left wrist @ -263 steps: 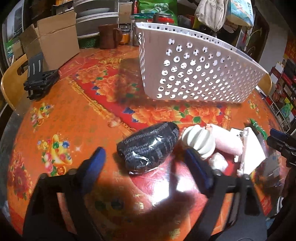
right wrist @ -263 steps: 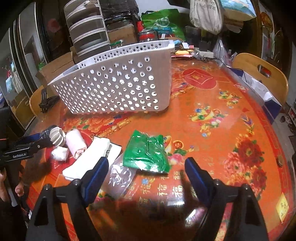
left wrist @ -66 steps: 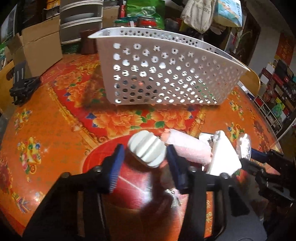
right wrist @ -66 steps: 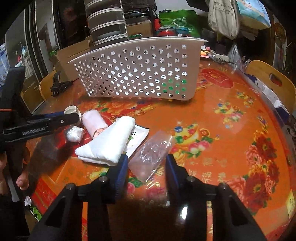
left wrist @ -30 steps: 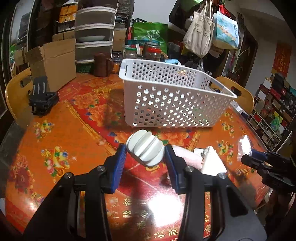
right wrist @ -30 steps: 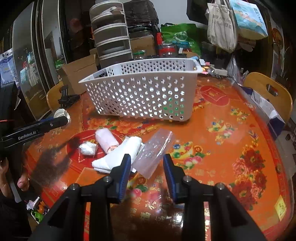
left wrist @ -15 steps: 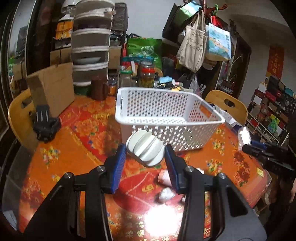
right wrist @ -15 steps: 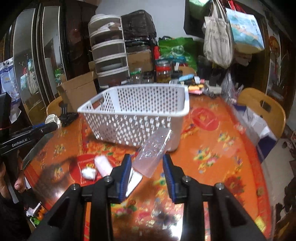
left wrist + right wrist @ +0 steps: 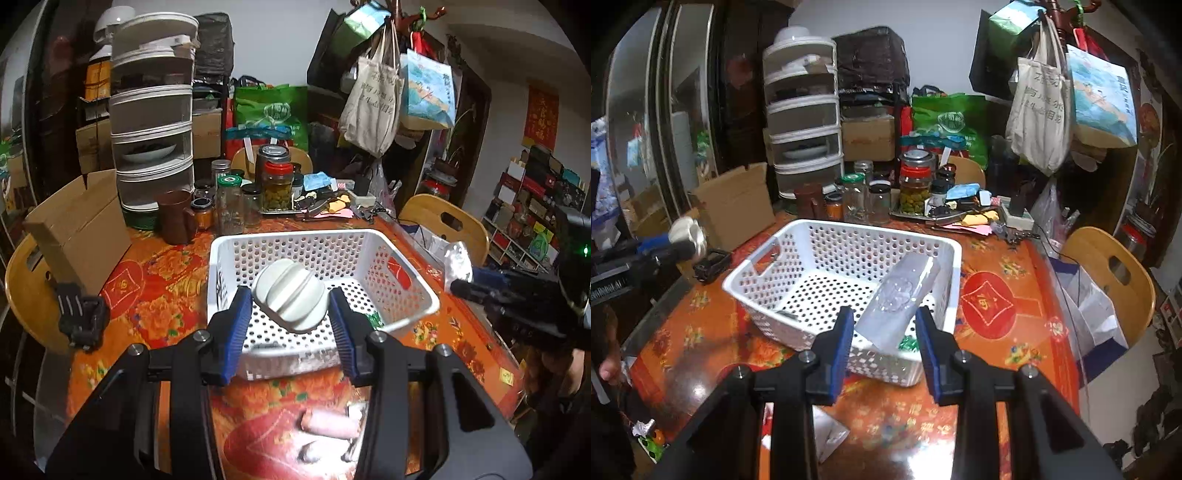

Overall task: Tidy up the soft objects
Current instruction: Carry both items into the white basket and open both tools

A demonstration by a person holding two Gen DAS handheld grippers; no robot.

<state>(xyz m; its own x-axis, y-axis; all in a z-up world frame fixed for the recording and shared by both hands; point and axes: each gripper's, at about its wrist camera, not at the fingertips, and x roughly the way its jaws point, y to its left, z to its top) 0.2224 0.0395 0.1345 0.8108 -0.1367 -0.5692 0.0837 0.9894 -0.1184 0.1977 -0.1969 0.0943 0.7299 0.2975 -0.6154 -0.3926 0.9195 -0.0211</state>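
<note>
Both items held high above the white perforated basket point(image 9: 402, 291), probably so as to drop them in without catching the rim. Left gripper point(image 9: 291, 328) clamped on the ribbed white soft object point(image 9: 290, 299), blue pads pressing its two sides, pointing down over the basket's near edge. Right gripper point(image 9: 884, 343) clamped on the clear plastic packet point(image 9: 897, 301), tilted downward likewise. Still on the floral tablecloth point(image 9: 155, 306) below: a pink roll point(image 9: 330, 424), waiting.
</note>
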